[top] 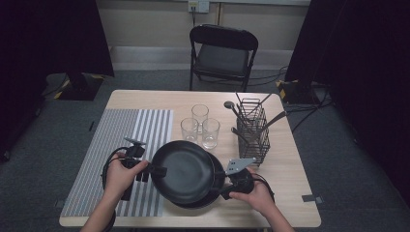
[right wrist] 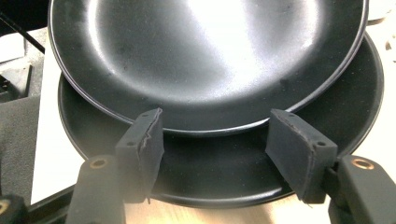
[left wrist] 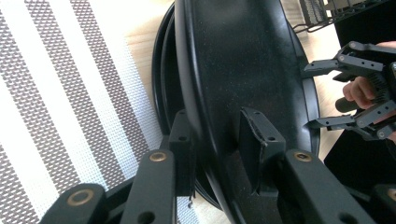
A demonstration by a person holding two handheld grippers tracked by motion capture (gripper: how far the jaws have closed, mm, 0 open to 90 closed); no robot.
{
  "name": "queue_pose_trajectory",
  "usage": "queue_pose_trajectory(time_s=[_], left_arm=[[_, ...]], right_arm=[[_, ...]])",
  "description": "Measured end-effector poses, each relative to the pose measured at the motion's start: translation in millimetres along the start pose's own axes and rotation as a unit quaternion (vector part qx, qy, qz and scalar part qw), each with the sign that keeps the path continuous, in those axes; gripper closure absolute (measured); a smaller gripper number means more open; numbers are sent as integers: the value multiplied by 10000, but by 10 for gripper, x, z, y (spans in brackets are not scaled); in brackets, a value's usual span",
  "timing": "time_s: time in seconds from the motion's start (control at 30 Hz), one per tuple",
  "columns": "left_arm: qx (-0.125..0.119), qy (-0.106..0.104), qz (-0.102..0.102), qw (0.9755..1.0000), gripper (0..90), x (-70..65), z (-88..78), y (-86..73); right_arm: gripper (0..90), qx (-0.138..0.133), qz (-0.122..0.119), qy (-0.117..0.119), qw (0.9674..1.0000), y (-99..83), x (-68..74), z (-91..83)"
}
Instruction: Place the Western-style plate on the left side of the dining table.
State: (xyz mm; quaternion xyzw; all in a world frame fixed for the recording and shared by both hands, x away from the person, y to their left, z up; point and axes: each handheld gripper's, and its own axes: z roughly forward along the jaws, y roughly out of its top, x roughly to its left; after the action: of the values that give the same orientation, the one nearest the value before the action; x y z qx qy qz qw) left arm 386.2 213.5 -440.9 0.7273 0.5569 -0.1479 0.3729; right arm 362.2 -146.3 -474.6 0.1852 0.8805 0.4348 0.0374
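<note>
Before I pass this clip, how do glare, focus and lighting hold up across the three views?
High view: soft and dim, the room's edges black, the table evenly lit. Left gripper view: sharp, with its jaws around the upper plate's rim; striped mat crisp. Right gripper view: a broad white glare washes the upper plate's centre; the near pads are sharp.

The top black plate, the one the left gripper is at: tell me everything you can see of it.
The top black plate is round, shallow and glossy with a raised rim, likely ceramic or melamine. It lies stacked off-centre on a second black plate, shifted toward the striped placemat. The left gripper straddles its left rim, one pad above and one below. The right gripper stands open at the opposite edge, its pads apart from it.
</note>
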Motion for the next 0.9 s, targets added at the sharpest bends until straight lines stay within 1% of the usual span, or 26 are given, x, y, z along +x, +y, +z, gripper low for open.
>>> queue_pose_trajectory(time_s=[0.03, 0.07, 0.1, 0.13, 0.17, 0.2, 0.3, 0.33, 0.4, 0.43, 0.5, 0.67, 0.73, 0.77, 0.8, 0.83, 0.87, 0.9], left_arm=[[-5, 0, -9, 10000, 675, -12, -1, 3], [19, 71, 38, 10000, 674, -17, -8, 6], [-3, 89, -5, 10000, 672, -28, 0, 7], [-2, 101, 18, 9999, 670, -26, -1, 9], [10, 103, -30, 9999, 673, -32, -4, 8], [19, 83, 58, 9999, 675, -25, -5, 10], [58, 102, 61, 9999, 676, -36, -9, 17], [63, 114, 12, 9999, 678, -42, -8, 21], [47, 124, -4, 9999, 677, -42, -4, 24], [5, 117, -91, 9999, 677, -54, 2, 23], [18, 130, -68, 9999, 679, -55, 0, 28], [132, 162, -143, 9997, 687, -84, -11, 59], [123, 162, -175, 9996, 692, -97, -11, 62], [183, 173, -147, 9996, 692, -100, -17, 71], [152, 205, -220, 9994, 695, -124, -19, 75], [169, 196, -171, 9995, 697, -134, -23, 82], [164, 259, -200, 9993, 699, -155, -26, 88], [267, 266, -129, 9992, 707, -166, -44, 109]], right_arm=[[364, 0, 0, 0, 10000, 0, 0, 0], [366, -4, -1, 1, 10000, -3, -1, 0], [368, -3, 2, 8, 10000, -5, 0, 0], [368, 1, 17, 5, 10000, -7, 1, -1], [369, 7, 14, 1, 10000, -7, 2, -2], [369, 8, 20, -4, 10000, -9, 3, -2], [369, -5, 11, -18, 10000, -20, 6, -1], [370, -3, 2, -25, 10000, -20, 7, -1], [370, -17, 18, -21, 10000, -23, 8, -1], [370, -17, 18, -21, 10000, -23, 8, -1], [370, -21, 4, -32, 10000, -25, 11, 0], [370, -14, -37, -49, 10000, -26, 21, 2], [371, -3, -72, -70, 10000, -26, 26, 3], [371, -3, -72, -70, 10000, -26, 26, 3], [371, 0, -84, -79, 9999, -26, 29, 4], [371, 15, -106, -93, 9999, -25, 32, 4], [371, 39, -136, -112, 9998, -22, 38, 5], [371, 62, -198, -144, 9997, -21, 47, 8]])
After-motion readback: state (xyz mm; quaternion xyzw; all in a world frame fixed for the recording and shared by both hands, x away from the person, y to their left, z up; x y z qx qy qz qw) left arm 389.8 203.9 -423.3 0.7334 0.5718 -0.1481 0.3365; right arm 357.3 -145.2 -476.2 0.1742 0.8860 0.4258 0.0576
